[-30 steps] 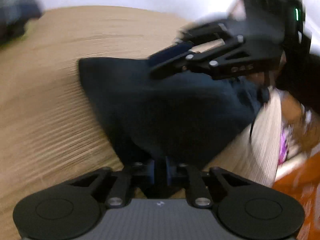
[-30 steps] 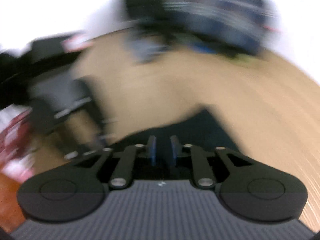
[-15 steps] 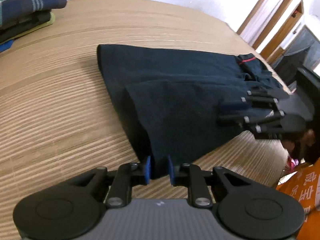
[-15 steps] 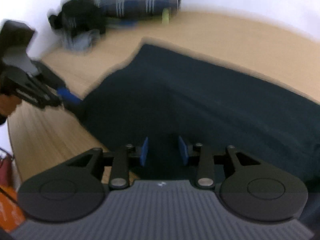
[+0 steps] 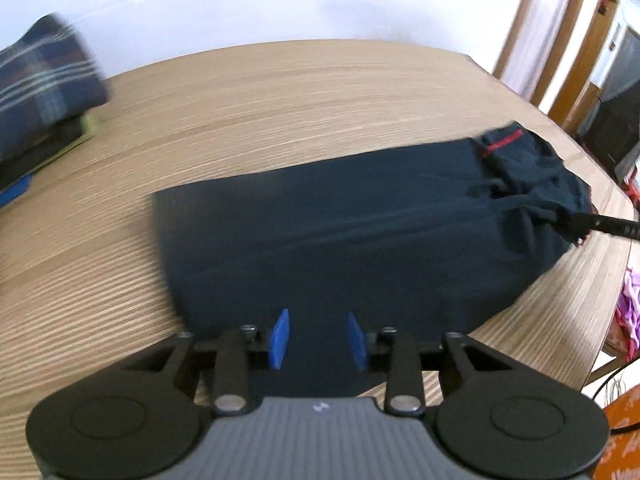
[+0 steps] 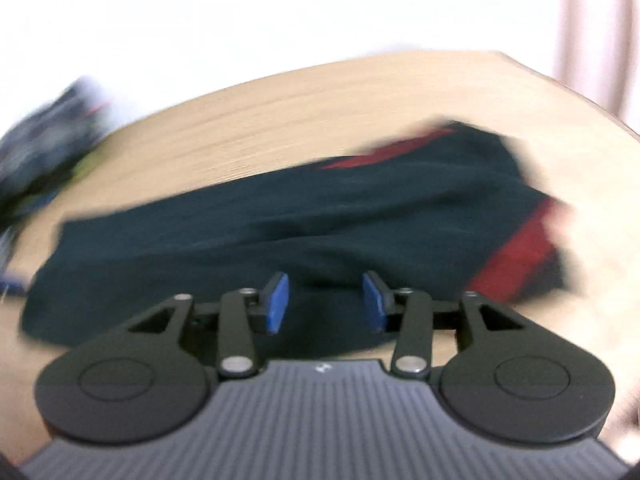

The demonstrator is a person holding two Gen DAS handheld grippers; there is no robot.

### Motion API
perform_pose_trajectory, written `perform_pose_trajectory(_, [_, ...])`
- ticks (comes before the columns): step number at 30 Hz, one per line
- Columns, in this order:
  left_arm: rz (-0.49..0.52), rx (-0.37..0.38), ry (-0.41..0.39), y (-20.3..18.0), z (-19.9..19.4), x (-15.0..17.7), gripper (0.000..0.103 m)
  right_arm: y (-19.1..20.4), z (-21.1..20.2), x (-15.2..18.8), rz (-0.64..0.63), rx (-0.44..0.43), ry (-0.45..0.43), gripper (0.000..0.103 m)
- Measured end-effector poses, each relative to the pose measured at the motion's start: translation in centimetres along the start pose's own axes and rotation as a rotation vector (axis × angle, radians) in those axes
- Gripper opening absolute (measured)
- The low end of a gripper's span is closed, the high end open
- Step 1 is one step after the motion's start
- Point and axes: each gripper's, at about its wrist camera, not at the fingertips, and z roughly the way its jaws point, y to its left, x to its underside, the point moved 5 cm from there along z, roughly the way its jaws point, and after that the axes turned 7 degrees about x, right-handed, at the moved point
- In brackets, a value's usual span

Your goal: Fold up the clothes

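A dark navy garment with red trim lies folded lengthwise on the wooden table. Its bunched waist end points to the far right. In the left wrist view my left gripper stands open over the garment's near edge, with nothing between its blue pads. The right wrist view is blurred: my right gripper is open just above the same navy garment, whose red band shows at the right. A thin black part of the right gripper touches the waist end.
A stack of folded clothes with a plaid item on top sits at the table's far left. The table's right edge curves close to the garment. A wooden door frame and pink cloth lie beyond it.
Both grippers have let go of the garment and opened. The folded half now lies flat on the lower layer. The left gripper has drawn back and swung to the right.
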Motion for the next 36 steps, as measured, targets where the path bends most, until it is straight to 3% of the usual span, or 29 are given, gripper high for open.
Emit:
perform_pose_trajectory(3, [0.013,0.018,0.012,-3.9,2.6,-1.4,0.036,-5.3,0.4,0.4,0.174,-0.018,0.053,0.049])
perform_pose_trajectory(7, [-0.006,0.028,0.052,-8.9,6.2,-2.9,0.036,-9.5,1.5,1.5,0.406,-0.123,0.103,0.049])
perform_pose_trajectory(11, [0.011,0.054,0.061,-12.9,7.7,-3.6,0.036,-10.2,2.6,1.4,0.499,-0.254,0.143,0.049])
perform_pose_trajectory(15, [0.154,0.053,0.026,-17.8,8.2,-4.7,0.036,-9.7,3.3,0.4,0.409,-0.320,0.163,0.048])
perform_pose_trajectory(16, [0.206,0.041,0.013,-19.1,8.5,-4.9,0.037,-9.6,3.5,0.1,0.381,-0.324,0.165,0.039])
perform_pose_trajectory(17, [0.254,0.034,0.002,-20.4,8.9,-5.3,0.037,-9.5,3.6,-0.3,0.355,-0.328,0.164,0.019])
perform_pose_trajectory(18, [0.300,0.029,-0.008,-21.7,9.3,-5.6,0.037,-9.5,3.5,-0.8,0.331,-0.332,0.162,0.009])
perform_pose_trajectory(24, [0.588,0.039,-0.131,-29.1,11.6,-6.9,0.042,-9.5,0.5,-4.5,0.314,-0.435,0.112,0.007])
perform_pose_trajectory(28, [0.690,0.065,-0.165,-31.8,13.3,-7.4,0.048,-8.0,-0.3,-6.9,0.229,-0.496,0.062,0.007])
perform_pose_trajectory(31, [0.760,-0.015,-0.175,-32.9,14.8,-7.9,0.048,-6.6,-0.3,-8.4,0.166,-0.529,0.027,0.007])
perform_pose_trajectory(34, [0.744,-0.038,-0.169,-33.1,15.2,-9.0,0.019,-5.3,-0.8,-9.9,0.077,-0.584,-0.005,0.009])
perform_pose_trajectory(36, [0.681,-0.006,-0.160,-32.7,15.0,-10.1,0.018,-5.6,-2.2,-10.8,0.019,-0.600,-0.066,0.010])
